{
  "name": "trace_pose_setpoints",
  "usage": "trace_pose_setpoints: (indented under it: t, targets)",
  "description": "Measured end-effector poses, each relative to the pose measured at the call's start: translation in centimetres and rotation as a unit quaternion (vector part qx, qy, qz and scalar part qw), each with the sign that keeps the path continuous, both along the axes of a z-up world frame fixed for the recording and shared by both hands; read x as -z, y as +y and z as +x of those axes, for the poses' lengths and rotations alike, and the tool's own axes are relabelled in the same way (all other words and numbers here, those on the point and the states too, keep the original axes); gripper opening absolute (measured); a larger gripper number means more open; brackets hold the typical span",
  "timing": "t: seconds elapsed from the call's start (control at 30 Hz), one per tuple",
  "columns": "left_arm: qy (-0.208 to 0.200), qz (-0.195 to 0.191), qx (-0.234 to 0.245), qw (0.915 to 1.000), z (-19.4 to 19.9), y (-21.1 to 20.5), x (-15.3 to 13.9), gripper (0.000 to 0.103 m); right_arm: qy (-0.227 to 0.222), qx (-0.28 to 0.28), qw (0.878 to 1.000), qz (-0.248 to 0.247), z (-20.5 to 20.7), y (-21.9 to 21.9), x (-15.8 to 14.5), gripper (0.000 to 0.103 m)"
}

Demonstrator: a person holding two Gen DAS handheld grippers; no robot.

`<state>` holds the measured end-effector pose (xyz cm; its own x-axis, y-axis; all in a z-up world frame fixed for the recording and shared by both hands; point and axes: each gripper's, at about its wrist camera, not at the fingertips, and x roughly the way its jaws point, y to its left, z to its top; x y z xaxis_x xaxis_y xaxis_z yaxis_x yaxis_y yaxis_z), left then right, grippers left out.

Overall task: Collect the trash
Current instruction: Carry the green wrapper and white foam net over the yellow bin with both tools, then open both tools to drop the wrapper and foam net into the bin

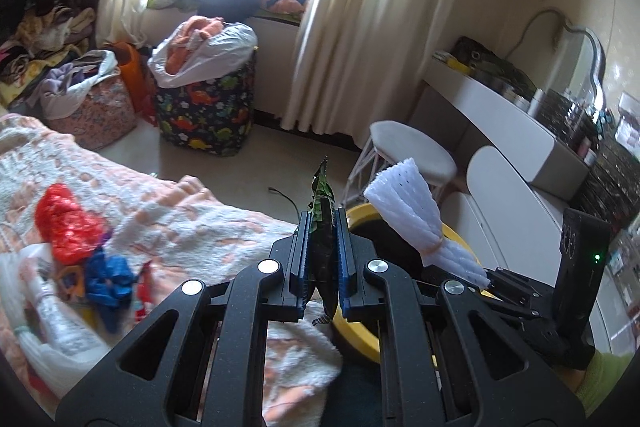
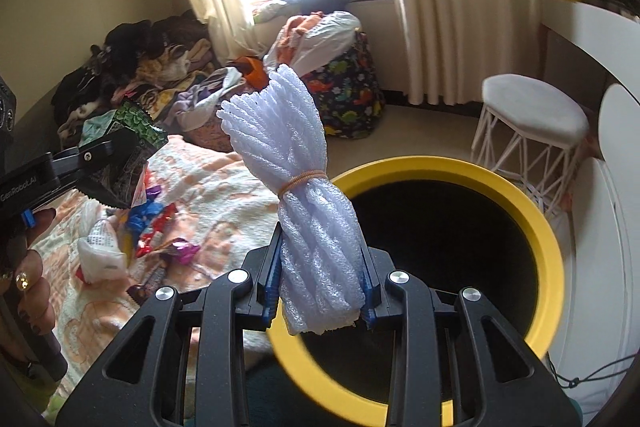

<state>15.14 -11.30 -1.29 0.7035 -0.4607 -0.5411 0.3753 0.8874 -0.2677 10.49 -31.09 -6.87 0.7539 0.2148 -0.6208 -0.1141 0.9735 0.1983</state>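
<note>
My left gripper [image 1: 323, 227] is shut on a green snack wrapper [image 1: 322, 203], held upright above the bed's edge; the wrapper also shows in the right wrist view [image 2: 136, 131]. My right gripper [image 2: 320, 255] is shut on a white foam net bundle [image 2: 300, 167] tied with a rubber band, held over the near rim of the yellow-rimmed trash bin [image 2: 556, 267]. The bundle [image 1: 408, 211] and bin rim [image 1: 360, 215] also show in the left wrist view. More trash lies on the blanket: a red bag [image 1: 64, 227], blue scraps [image 1: 108, 275] and wrappers [image 2: 156, 223].
A pink and white blanket [image 1: 180, 219] covers the bed at left. A white stool [image 2: 532, 123] stands beyond the bin, a white dresser [image 1: 500, 115] at right. A dinosaur-print hamper [image 1: 208, 107] and clothes piles [image 1: 48, 39] stand by the curtains [image 1: 360, 27].
</note>
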Motion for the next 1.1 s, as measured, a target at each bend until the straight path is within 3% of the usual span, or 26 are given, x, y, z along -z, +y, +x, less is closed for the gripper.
trace_pose_setpoints:
  t: [0.57,0.77,0.83,0.9,1.1]
  targets:
    - [0.040,0.019,0.078,0.9960,1.9,-8.1,3.6,0.007,0.058,0.071,0.995,0.029,0.8,-6.9,4.1,0.030]
    - [0.055,0.028,0.090,0.9941,2.5,-10.1,4.9,0.009,0.065,0.091,0.993,0.041,0.7,-8.8,4.7,0.037]
    - [0.062,0.021,0.091,0.9937,2.7,-10.5,5.2,0.020,0.066,0.098,0.992,0.039,0.6,-9.3,4.8,0.048]
    - [0.062,0.014,0.085,0.9943,2.8,-10.2,5.5,0.049,0.063,0.108,0.991,0.042,0.5,-9.8,4.8,0.055]
    - [0.054,0.016,0.056,0.9968,2.2,-8.7,5.5,0.076,0.053,0.114,0.991,0.049,0.4,-9.8,4.5,0.061]
